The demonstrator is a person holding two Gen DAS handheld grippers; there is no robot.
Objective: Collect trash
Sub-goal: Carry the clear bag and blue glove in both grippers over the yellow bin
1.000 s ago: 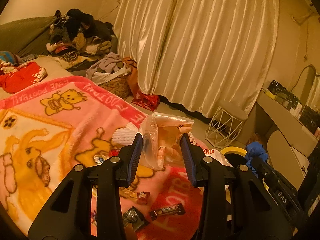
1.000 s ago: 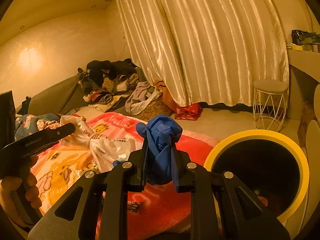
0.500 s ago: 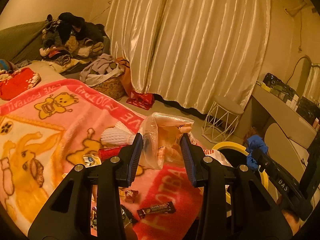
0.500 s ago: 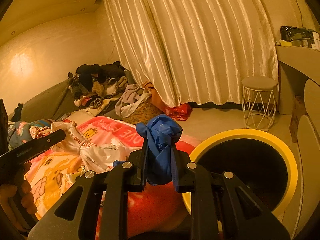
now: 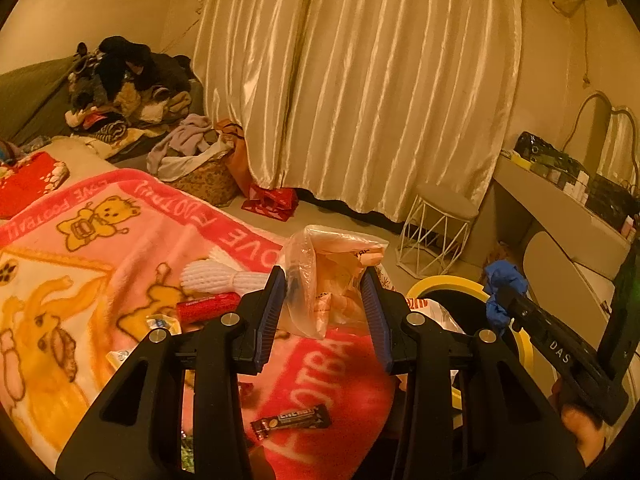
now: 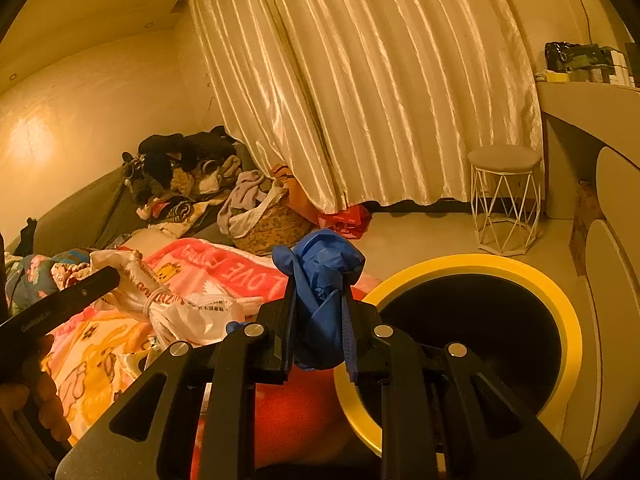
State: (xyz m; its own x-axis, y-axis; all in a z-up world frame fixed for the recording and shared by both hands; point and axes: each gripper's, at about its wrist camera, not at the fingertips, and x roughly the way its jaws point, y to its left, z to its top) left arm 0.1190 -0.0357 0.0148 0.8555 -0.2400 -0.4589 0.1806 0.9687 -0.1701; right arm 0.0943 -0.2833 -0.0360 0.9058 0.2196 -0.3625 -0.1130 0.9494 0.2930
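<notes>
Pale satin curtains (image 5: 360, 92) close off the far wall, with a heap of clothes (image 5: 120, 92) piled at the far left and a white wire stool (image 5: 438, 232) standing on the floor below the curtain hem. On the left lies a pink cartoon blanket (image 5: 100, 248) spread over the bed; scattered on it are a white foam net sleeve (image 5: 216, 276), a red tube-like wrapper (image 5: 208, 306) just beside it, and a dark snack bar wrapper (image 5: 292, 420) near the blanket's near edge. The left gripper (image 5: 324, 300) hangs above the blanket's right edge, its blue-padded fingers partly closed on a clear plastic bag (image 5: 320, 280) stuffed with light-coloured rubbish, the bag bulging up past the fingertips. Right of it, the yellow-rimmed bin (image 6: 560, 312) stands on the floor against the bed's edge, its dark mouth open upward. The right gripper (image 6: 320, 316) is narrowly closed on a crumpled blue glove (image 6: 320, 276), probably a disposable one, held near the bin's left rim, not over its centre. A white printed plastic bag (image 6: 192, 316) lies on the blanket left of that gripper.
</notes>
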